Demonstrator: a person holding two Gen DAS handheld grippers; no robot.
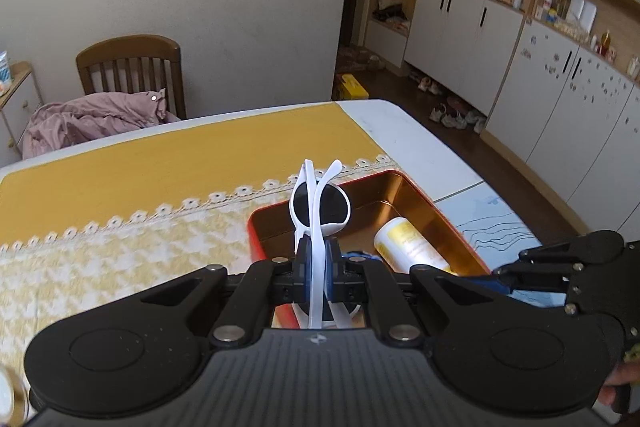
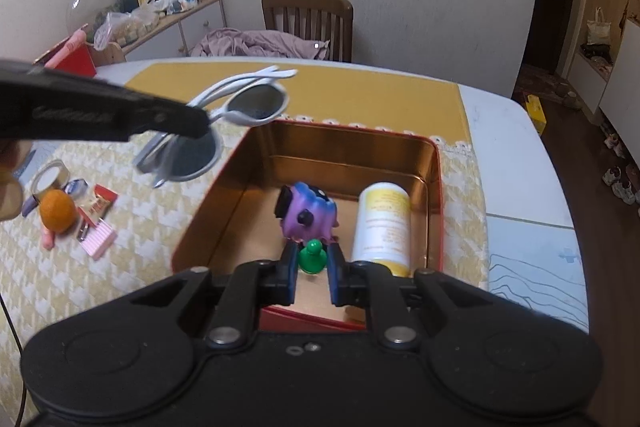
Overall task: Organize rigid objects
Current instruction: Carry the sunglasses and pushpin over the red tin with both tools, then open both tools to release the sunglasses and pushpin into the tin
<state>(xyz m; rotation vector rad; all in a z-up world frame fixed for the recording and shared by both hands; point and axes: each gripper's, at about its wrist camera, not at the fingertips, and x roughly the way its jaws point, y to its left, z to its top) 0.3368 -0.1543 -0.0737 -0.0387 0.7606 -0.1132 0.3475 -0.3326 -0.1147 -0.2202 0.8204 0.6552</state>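
The left claw (image 1: 319, 273) is clenched on a pair of white sunglasses (image 1: 320, 205), pinching the folded temples between its blue pads so that the dark lenses stand up above the fingers, held in the air over the near-left rim of a red tin box (image 1: 420, 187) with a gold interior. In the right wrist view the same sunglasses (image 2: 256, 103) hang above the box's far-left corner, clear of the worktop (image 2: 508, 131), which carries a yellow cloth with a lace edge. The right claw (image 2: 312, 269) is released, its fingers apart on either side of a small green pawn-shaped piece (image 2: 312, 255) standing on the floor of the box (image 2: 256, 143); whether the pads touch it cannot be told. Just beyond the pawn sits a purple and blue toy (image 2: 306, 215), and to its right a white and yellow bottle (image 2: 382, 227) lies on its side along the box's right wall. To the left of the box, on the cloth, lie an orange (image 2: 58, 215), a roll of tape (image 2: 50, 177) and a few small packets.
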